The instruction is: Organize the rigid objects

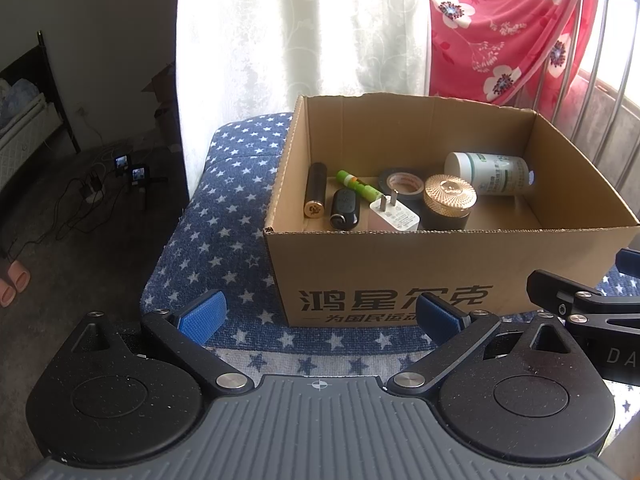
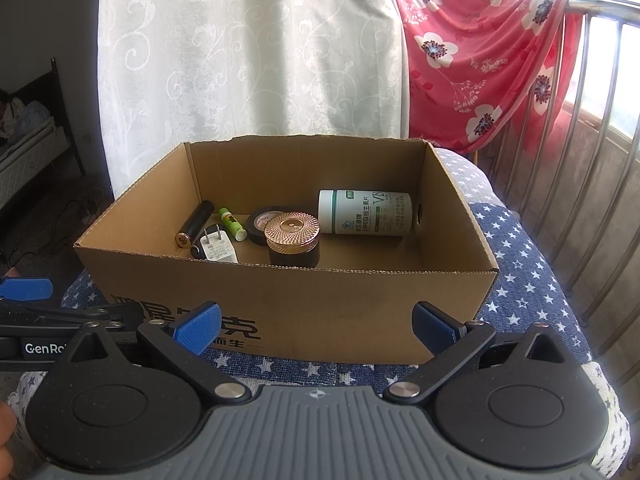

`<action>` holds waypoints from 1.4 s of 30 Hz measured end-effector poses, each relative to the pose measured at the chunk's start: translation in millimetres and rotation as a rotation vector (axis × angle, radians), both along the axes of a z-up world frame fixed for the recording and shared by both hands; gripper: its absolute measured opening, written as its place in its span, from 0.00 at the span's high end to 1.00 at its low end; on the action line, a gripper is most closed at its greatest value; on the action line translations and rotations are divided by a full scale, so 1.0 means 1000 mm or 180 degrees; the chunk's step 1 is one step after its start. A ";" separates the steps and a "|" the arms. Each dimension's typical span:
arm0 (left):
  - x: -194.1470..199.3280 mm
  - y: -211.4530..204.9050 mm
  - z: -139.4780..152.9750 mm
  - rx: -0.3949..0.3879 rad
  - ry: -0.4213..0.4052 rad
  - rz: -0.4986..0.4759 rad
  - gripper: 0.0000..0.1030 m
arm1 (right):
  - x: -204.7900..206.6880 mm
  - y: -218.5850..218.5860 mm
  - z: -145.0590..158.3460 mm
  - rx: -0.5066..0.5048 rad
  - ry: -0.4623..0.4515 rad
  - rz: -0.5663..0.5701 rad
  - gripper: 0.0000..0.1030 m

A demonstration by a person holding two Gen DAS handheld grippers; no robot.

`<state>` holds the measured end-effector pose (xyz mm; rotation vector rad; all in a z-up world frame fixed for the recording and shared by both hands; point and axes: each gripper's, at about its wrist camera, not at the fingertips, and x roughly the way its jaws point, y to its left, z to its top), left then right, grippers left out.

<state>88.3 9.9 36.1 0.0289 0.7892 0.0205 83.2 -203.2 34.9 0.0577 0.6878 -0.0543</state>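
An open cardboard box (image 1: 440,268) (image 2: 280,300) stands on a blue star-patterned cushion (image 1: 224,216). Inside lie a black-and-gold tube (image 1: 315,195) (image 2: 195,224), a black key fob (image 1: 345,209), a green battery (image 1: 358,186) (image 2: 231,224), a white charger plug (image 1: 394,214) (image 2: 218,249), a tape roll (image 1: 402,182), a dark jar with a gold lid (image 1: 449,202) (image 2: 293,243) and a white bottle on its side (image 1: 486,173) (image 2: 365,212). My left gripper (image 1: 320,312) and right gripper (image 2: 316,322) hang open in front of the box, both empty.
A white lace curtain (image 2: 248,52) hangs behind the box, with a red floral cloth (image 2: 480,64) over a metal railing (image 2: 600,120) at the right. On the dark floor to the left lie cables and small devices (image 1: 128,168), pink slippers (image 1: 14,280) and a bed edge (image 1: 24,120).
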 end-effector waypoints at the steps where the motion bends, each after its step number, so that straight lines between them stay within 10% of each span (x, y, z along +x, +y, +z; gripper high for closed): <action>1: 0.000 0.000 0.000 -0.0002 0.0001 -0.0002 0.01 | 0.000 0.000 0.000 0.0001 0.0001 -0.0001 0.00; 42: -0.001 0.002 0.002 0.0002 -0.0004 -0.0001 0.02 | 0.000 0.001 0.003 -0.0009 -0.0002 0.0007 0.00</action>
